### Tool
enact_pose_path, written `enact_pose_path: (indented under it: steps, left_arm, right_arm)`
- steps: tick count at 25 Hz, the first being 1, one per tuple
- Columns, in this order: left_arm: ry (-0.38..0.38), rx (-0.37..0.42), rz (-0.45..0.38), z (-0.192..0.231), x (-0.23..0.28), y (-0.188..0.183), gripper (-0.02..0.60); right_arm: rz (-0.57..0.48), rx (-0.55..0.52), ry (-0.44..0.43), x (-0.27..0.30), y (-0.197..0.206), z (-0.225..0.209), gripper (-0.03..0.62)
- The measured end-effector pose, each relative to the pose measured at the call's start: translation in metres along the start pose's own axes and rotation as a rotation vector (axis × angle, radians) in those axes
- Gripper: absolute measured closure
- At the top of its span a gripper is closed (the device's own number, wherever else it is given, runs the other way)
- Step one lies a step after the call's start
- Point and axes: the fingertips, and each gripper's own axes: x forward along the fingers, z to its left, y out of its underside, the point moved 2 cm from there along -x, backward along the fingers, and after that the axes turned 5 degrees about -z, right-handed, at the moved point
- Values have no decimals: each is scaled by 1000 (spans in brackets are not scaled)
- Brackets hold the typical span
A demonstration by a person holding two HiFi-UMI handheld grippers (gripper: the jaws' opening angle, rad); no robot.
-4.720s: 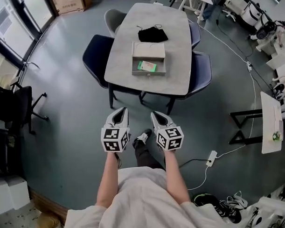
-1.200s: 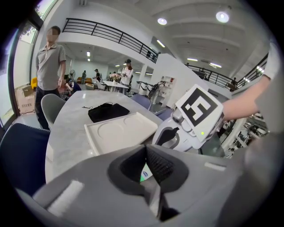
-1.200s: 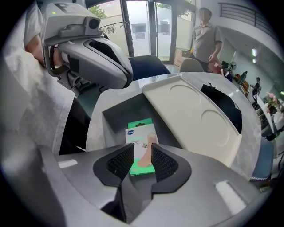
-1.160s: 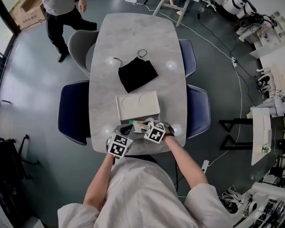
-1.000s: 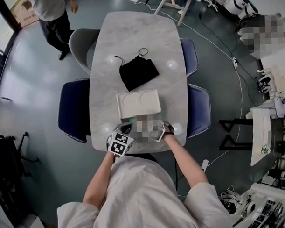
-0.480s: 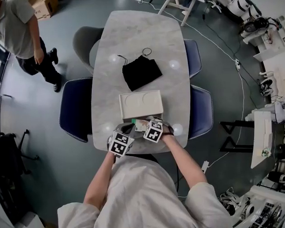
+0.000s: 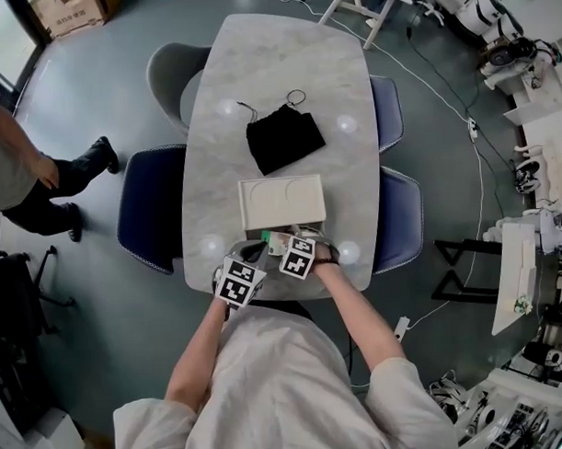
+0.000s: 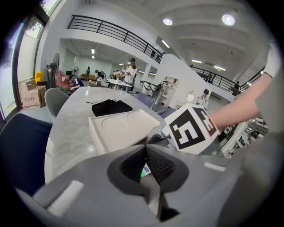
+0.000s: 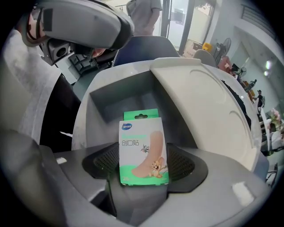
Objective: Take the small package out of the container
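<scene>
The small package (image 9: pixel 143 146), a green and white plaster box, lies in the grey container (image 9: pixel 133 91) at the table's near edge. It is partly hidden in the head view (image 7: pixel 270 238). My right gripper (image 9: pixel 143 160) reaches into the container. Its jaws are opening, with the package between the pads and a gap on either side. The white lid (image 7: pixel 282 200) is folded back behind the container. My left gripper (image 8: pixel 145 148) is at the container's left side (image 7: pixel 253 255). Its pads meet on a thin grey edge that looks like the container's wall.
A black pouch (image 7: pixel 284 139) lies further up the marble table (image 7: pixel 285 71). Dark blue chairs stand at the left (image 7: pixel 150 210) and right (image 7: pixel 398 215) sides. A person (image 7: pixel 21 173) stands left of the table. My right gripper's marker cube (image 8: pixel 193 128) sits close to the left gripper.
Both grippers came from the floor area to the container and now hold there. The right cube has edged slightly left. A bystander has walked from the table's far end to its left.
</scene>
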Motion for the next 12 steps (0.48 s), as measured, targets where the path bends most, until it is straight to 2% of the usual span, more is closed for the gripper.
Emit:
enact_pose_path:
  steps: [7, 12]
  left_arm:
    - [1, -22, 5, -4, -1, 0, 528]
    - [-6, -6, 4, -7, -3, 2, 528]
  right_arm:
    - [-5, -14, 5, 2, 0, -1, 279]
    - [-14, -6, 26, -2, -1, 0, 281]
